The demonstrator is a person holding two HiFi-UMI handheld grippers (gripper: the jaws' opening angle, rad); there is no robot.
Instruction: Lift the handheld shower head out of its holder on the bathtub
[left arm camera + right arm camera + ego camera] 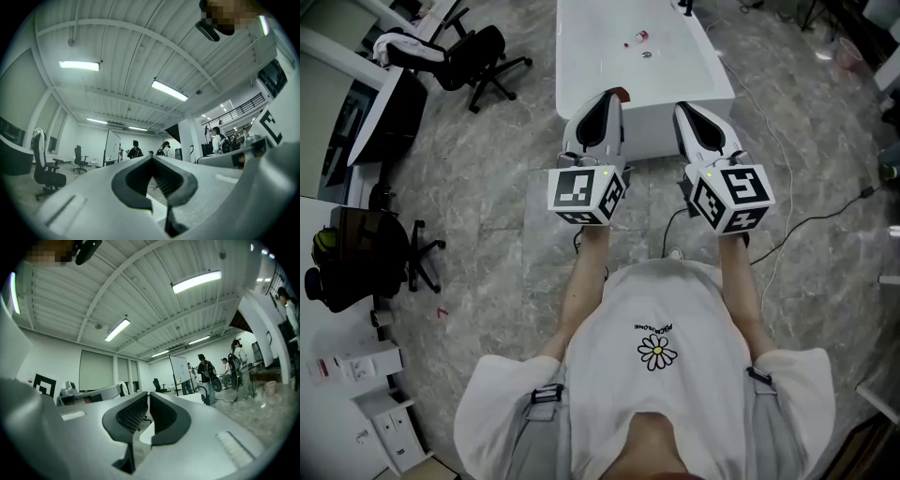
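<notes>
- Handheld shower head: cannot be singled out in any view. A dark fitting (684, 7) at the far rim of the white rectangular bathtub (581, 66) is too small to identify.
- In the right gripper view a dark curved pipe (205, 392) rises from the near edge of a white surface.
- Bathtub contents: one small red-and-white item (638, 37) and one small dark item (647, 53) lie on the tub's white inside, near each other.
- Left gripper (602, 98): held level just short of the tub's near end and pointing at it. In its own view (151, 161) the dark ribbed pads meet at the tips with nothing between them.
- Right gripper (698, 111): beside the left one and apart from it, over the tub's near corner. In its own view (147, 397) the pads are drawn together to a thin slit, with nothing pinched.
- Black-and-white marker cubes (586, 192) (733, 199): one sits at the rear of each gripper, above the person's bare forearms.
- Person's white T-shirt with a daisy print (656, 352): fills the lower middle of the head view.
- Grey marbled floor (487, 187): a thin dark cable (806, 225) runs across it right of the tub.
- Black office chairs: one left of the tub (483, 56), one further left and nearer the person (370, 258).
- Background: an upright whiteboard (180, 369) with standing people (206, 373) near it, under ceiling strip lights (196, 281).
</notes>
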